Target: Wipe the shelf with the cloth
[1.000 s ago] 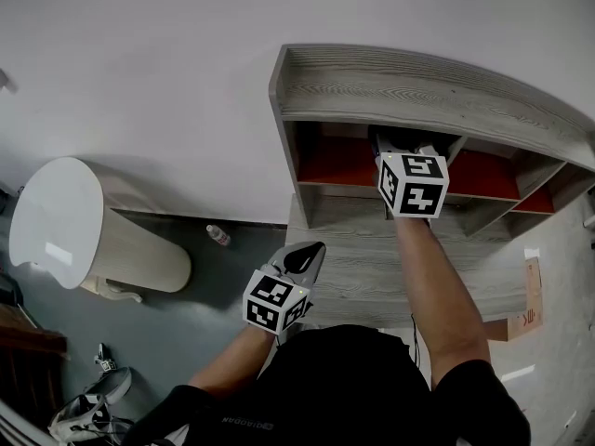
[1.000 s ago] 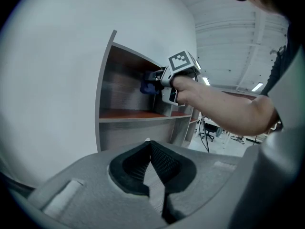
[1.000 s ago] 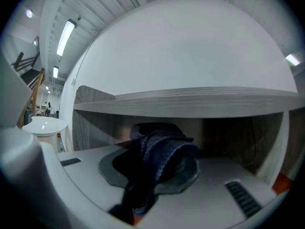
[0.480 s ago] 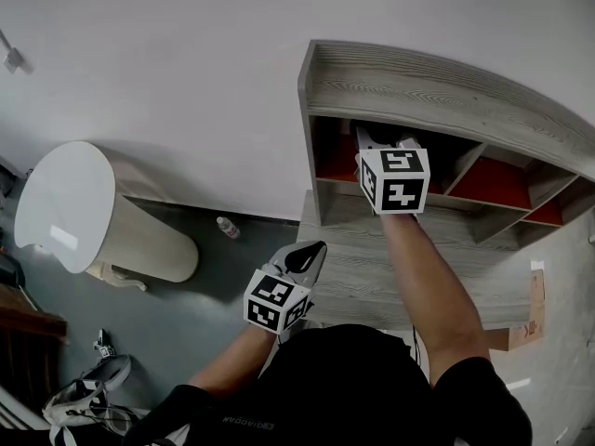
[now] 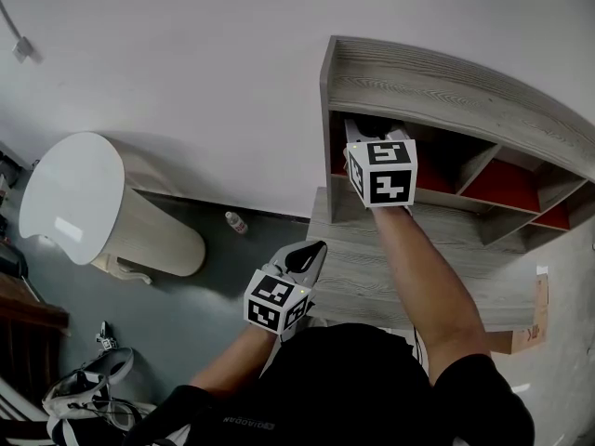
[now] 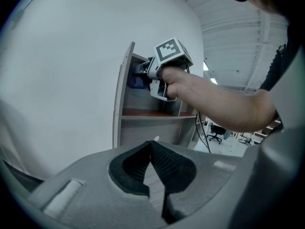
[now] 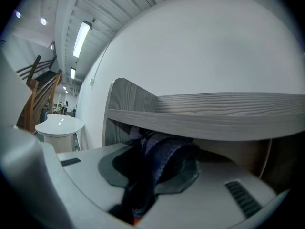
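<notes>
Right hand-held gripper (image 5: pixel 370 136) clamped on the dark blue fabric cloth (image 7: pixel 164 159), inside the leftmost compartment of the grey wood-grain shelf w/ red back panels (image 5: pixel 446 91); left hand-held gripper (image 6: pixel 151 149) pinched closed, nothing in it, by the grey wood worktop's (image 5: pixel 372 277) front-left corner.

Your shelf (image 5: pixel 446 82) shows grey wood grain with a matt finish; its inner panels (image 5: pixel 507 182) are smooth red. The cloth (image 7: pixel 159 159) is dark blue woven fabric, creased. Your left gripper (image 6: pixel 151 144) has a matt grey plastic shell and black, finely ribbed pads (image 6: pixel 164 163). The wall (image 5: pixel 186 63) is smooth matt white.
</notes>
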A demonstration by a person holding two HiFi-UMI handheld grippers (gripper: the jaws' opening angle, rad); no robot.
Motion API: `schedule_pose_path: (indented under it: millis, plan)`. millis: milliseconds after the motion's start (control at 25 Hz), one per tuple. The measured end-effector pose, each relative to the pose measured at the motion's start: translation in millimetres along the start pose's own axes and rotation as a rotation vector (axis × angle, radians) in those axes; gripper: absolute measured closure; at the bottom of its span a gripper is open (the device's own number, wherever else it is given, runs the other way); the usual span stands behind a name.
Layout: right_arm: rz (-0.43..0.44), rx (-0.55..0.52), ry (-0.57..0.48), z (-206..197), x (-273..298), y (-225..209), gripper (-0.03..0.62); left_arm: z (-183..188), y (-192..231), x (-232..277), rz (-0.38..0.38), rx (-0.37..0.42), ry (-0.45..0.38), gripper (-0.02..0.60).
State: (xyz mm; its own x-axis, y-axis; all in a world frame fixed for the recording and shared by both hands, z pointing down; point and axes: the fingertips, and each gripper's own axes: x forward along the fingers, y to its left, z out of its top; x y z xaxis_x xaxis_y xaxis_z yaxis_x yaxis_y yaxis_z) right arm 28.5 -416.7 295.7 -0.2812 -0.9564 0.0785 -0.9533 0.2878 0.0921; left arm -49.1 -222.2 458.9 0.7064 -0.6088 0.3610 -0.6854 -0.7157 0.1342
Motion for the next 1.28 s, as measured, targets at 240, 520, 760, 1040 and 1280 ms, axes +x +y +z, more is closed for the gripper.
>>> schedule_pose_path:
  millis: [240, 520, 760, 1040, 1280]
  plan:
    - [0.0, -0.006, 0.0, 0.9, 5.0, 10.3, 0.496, -2.8, 7.3, -6.2, 0.003, -0.004, -0.002, 0.574]
    - [-0.02, -0.016, -0.001, 2.9, 6.4, 16.5, 0.496, -4.3, 13.3, -10.5, -0.01, 0.003, -0.004, 0.574]
    - [-0.046, -0.02, 0.001, 2.9, 6.9, 16.4, 0.496, -4.8, 16.2, -11.0, -0.034, 0.016, -0.001, 0.574]
    - [-0.074, -0.036, 0.009, 1.4, 6.7, 16.2, 0.496, -5.6, 19.1, -13.4, -0.063, 0.022, -0.005, 0.574]
    - [-0.104, -0.004, 0.0, -5.2, -9.0, 9.2, 0.496, -7.4, 18.4, -16.2, -0.099, 0.026, 0.002, 0.574]
